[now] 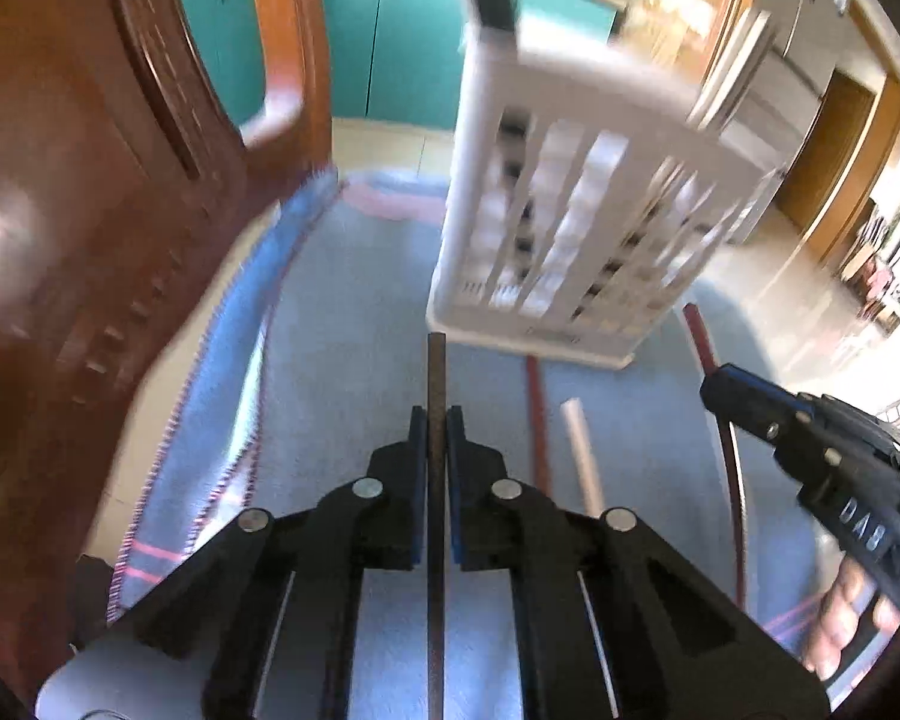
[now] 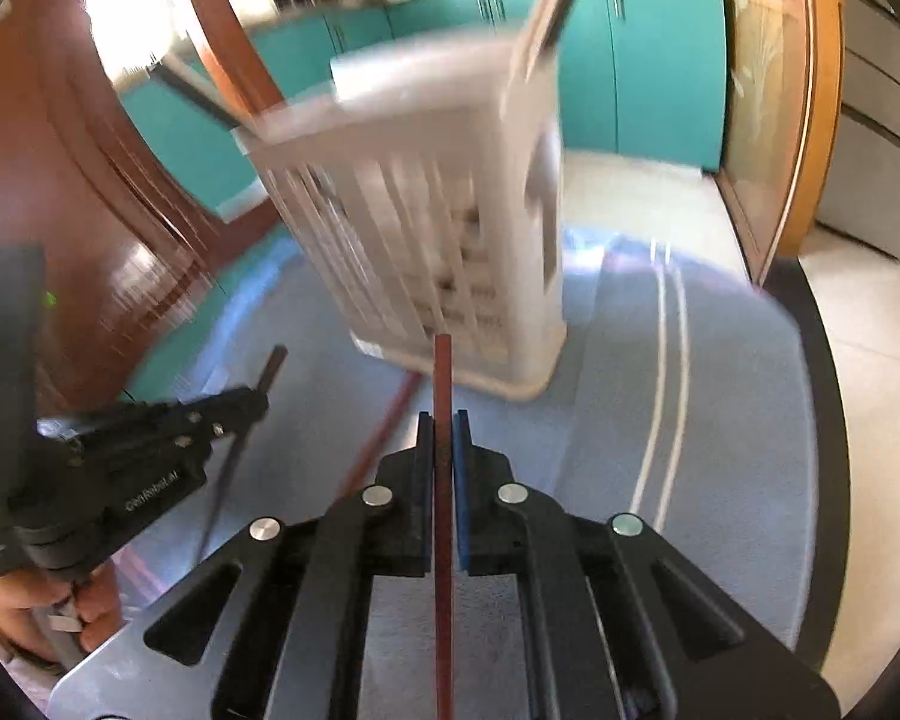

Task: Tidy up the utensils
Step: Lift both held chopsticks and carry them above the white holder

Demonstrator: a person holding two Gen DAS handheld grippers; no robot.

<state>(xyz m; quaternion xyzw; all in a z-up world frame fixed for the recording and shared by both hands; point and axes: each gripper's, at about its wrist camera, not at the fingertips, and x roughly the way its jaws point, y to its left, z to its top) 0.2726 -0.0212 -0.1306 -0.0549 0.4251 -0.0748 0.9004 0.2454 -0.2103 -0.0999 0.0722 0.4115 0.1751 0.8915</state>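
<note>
My left gripper [image 1: 437,420] is shut on a dark chopstick [image 1: 436,372] that points toward a white slotted utensil holder [image 1: 570,192] on a blue cloth. My right gripper [image 2: 444,423] is shut on a reddish-brown chopstick [image 2: 443,372] pointing at the same holder [image 2: 438,228]. The right gripper also shows in the left wrist view [image 1: 714,381], and the left gripper shows in the right wrist view [image 2: 258,402]. Another reddish chopstick [image 1: 537,414] and a white stick [image 1: 582,456] lie on the cloth in front of the holder. Dark and white utensils stand in the holder.
A blue cloth [image 1: 342,312] covers the round table. A dark wooden chair back [image 1: 90,210] stands close at the left. Teal cabinets [image 2: 648,60] are behind the table. The table's dark edge [image 2: 828,396] curves at the right.
</note>
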